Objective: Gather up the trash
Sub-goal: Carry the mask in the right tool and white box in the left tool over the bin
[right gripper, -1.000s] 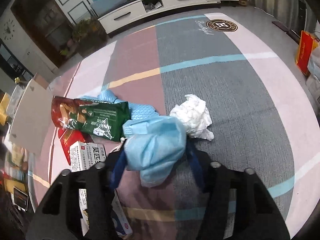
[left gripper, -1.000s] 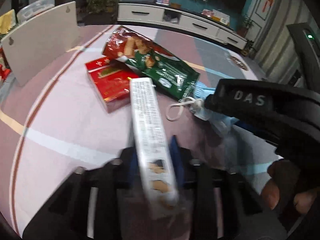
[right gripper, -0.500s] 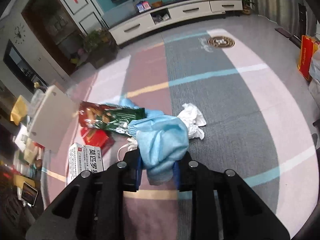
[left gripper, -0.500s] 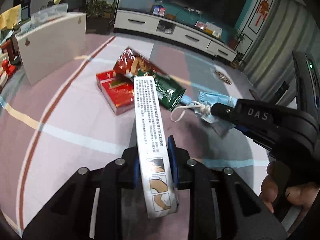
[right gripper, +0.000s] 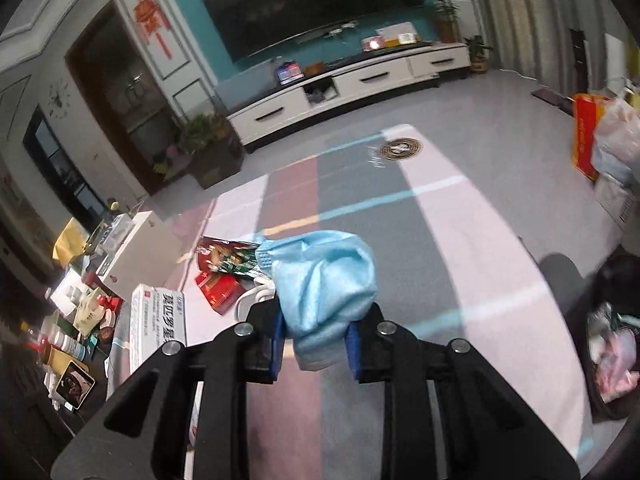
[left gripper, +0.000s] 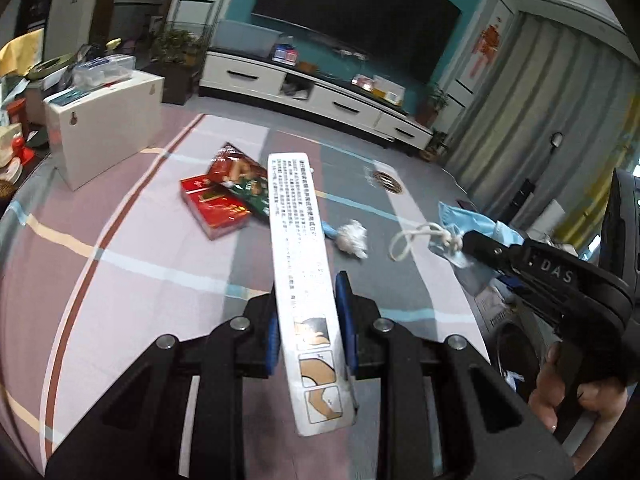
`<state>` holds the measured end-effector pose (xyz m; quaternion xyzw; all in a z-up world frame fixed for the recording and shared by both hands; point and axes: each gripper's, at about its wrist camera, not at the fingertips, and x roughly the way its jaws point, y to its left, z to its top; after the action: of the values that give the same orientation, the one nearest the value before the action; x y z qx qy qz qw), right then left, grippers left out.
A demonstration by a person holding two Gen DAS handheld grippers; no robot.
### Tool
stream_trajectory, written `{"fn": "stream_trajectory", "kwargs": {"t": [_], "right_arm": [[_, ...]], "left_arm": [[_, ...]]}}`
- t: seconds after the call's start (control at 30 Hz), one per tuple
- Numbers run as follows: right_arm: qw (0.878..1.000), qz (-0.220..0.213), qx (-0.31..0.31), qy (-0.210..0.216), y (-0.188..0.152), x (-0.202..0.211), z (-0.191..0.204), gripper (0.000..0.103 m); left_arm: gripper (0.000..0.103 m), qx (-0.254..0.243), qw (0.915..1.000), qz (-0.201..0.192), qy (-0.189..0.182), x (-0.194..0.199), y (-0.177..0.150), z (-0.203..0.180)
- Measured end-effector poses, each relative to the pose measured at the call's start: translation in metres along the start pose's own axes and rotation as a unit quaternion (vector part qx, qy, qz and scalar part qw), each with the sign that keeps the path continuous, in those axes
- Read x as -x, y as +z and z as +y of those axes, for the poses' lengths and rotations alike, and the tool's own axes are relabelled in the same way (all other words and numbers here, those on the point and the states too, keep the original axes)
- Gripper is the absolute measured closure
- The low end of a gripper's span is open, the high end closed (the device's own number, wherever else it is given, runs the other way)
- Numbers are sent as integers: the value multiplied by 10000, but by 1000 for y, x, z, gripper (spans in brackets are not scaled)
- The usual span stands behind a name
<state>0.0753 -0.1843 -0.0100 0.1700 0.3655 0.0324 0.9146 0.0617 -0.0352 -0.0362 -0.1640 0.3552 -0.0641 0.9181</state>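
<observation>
- Two tongs are each squeezing a piece of trash up above the floor.
- Left tongs [left gripper: 307, 320] are pinching a long white box [left gripper: 301, 248] between the blue pads [left gripper: 342, 304]. One end of the box is sticking up and away from the tongs, and the other end is hanging down past them. Small black writing is running along the box, with little pictures near the low end.
- Right tongs [right gripper: 314, 340] are clamping a crumpled blue face mask [right gripper: 324, 276]. The mask is puffing up over the pads and hiding the gap between them.
- From the left camera, the right tongs [left gripper: 476, 242] are showing at the right side, with the mask [left gripper: 466, 220] and its white ear loop [left gripper: 416, 236] dangling from the tip. A hand [left gripper: 576, 396] is gripping the handle.
- Down on the striped rug [left gripper: 140, 280], more trash is lying. A flat red packet [left gripper: 214, 208] is touching a red and green snack bag [left gripper: 240, 180], which is partly lying over it.
- A white paper wad [left gripper: 352, 236] is sitting on the rug to the right of the box, near a small blue bit that is too blurry to name.
- A white cabinet [left gripper: 104, 124] is standing at the left edge of the rug.
- A dark bag [right gripper: 612, 344] with pink things inside is sitting at the right edge of the right camera's view.
- A long white TV stand [right gripper: 348, 84] is standing along the far wall under a big dark screen [right gripper: 312, 4].
</observation>
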Motion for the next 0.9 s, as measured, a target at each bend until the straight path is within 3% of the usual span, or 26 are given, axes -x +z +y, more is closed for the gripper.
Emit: {"fn": "stream_trajectory", "kwargs": {"t": [0.27,0.37,0.63,0.9], "right_arm": [[9979,-530,-336,-148,-16,53,-25,77],[9975,-420,-566,76,-29,54,-35,77],[9974,-457,-546,117,-34,62,-38,77],[9965,-678,-432,-217,-38,73,-45,77]], "left_arm": [[77,-188,9994,-63,-280,9,-5,-15],[77,-264,9990,-14,-373,9,-11,-21],[77,-491,9974,56,-527,10,-23,-39],[77,-881,9946,84,-547,10,-34,-59]]}}
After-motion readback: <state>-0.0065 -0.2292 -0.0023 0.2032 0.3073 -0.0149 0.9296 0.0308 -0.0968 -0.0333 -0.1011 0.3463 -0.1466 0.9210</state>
